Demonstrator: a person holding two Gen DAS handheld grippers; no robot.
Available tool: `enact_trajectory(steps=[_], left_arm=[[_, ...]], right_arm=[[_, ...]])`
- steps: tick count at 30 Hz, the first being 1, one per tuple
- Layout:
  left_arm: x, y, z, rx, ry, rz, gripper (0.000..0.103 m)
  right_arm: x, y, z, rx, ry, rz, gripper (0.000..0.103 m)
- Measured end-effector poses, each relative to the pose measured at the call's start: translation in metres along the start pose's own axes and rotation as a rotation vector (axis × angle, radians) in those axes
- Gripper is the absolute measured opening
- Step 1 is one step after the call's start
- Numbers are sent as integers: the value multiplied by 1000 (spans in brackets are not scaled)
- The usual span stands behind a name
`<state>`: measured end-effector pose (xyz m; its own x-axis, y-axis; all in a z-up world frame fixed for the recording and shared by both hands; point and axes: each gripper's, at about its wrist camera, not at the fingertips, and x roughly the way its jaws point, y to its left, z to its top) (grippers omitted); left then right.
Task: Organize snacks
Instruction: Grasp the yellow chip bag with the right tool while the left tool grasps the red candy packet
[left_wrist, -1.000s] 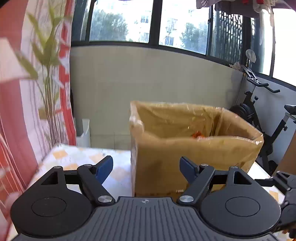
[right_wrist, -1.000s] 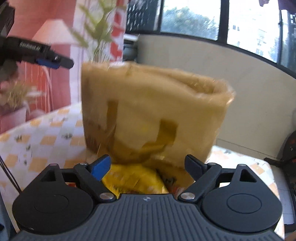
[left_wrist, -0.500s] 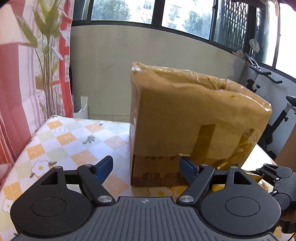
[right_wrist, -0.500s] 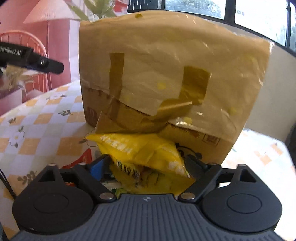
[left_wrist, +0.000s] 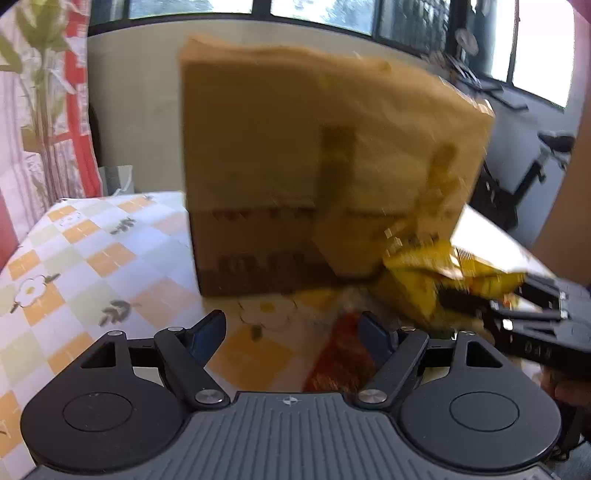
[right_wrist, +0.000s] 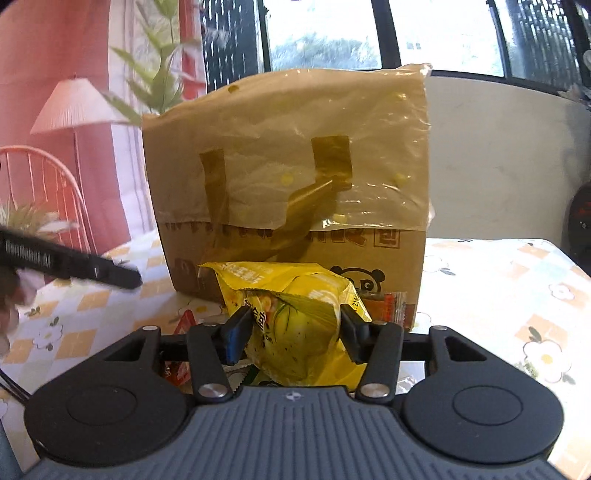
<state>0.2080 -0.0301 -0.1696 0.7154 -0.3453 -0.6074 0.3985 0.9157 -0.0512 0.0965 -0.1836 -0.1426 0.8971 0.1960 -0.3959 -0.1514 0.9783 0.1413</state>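
**Right gripper closing around the yellow snack bag at the foot of the box**

I had the right gripper (right_wrist: 293, 326) low over the table (right_wrist: 509, 280), and its jaws had just been closing with the yellow snack bag (right_wrist: 295, 314) between them. In the right wrist view the two fingertips stood against the bag's sides, the puffed pack filling the gap; I read that as a grip on the bag. The bag lay on the checked tablecloth right in front of the cardboard box (right_wrist: 288, 177), its far end touching or nearly touching the box's lower edge. The box stood upright on the table, wrapped in brown tape and clear film, with a panda print near its bottom right corner.

A red packet (right_wrist: 393, 302) lay against the foot of the box, just right of the yellow bag, and another red wrapper (right_wrist: 183, 323) showed to the left of the bag, partly hidden by the left finger.

My left gripper (left_wrist: 293, 332) hung with its jaws apart and nothing between them, above the tablecloth. A red packet (left_wrist: 341, 354) lay blurred beneath it. That view was smeared, so I could not make out finer detail.
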Motion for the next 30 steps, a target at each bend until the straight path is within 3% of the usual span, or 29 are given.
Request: enact_trajectory(steps=[9, 14, 23, 30], left_arm=[[15, -15, -24, 116, 47, -105, 81], [23, -28, -30, 214, 65, -125, 81], [45, -40, -27, 285, 72, -119, 81], [57, -39, -28, 280, 121, -87, 82]], right_arm=[[2, -4, -6, 31, -24, 20, 53], [1, -5, -7, 45, -25, 28, 53], [1, -7, -7, 66, -24, 37, 53], [1, -7, -7, 69, -21, 38, 53]])
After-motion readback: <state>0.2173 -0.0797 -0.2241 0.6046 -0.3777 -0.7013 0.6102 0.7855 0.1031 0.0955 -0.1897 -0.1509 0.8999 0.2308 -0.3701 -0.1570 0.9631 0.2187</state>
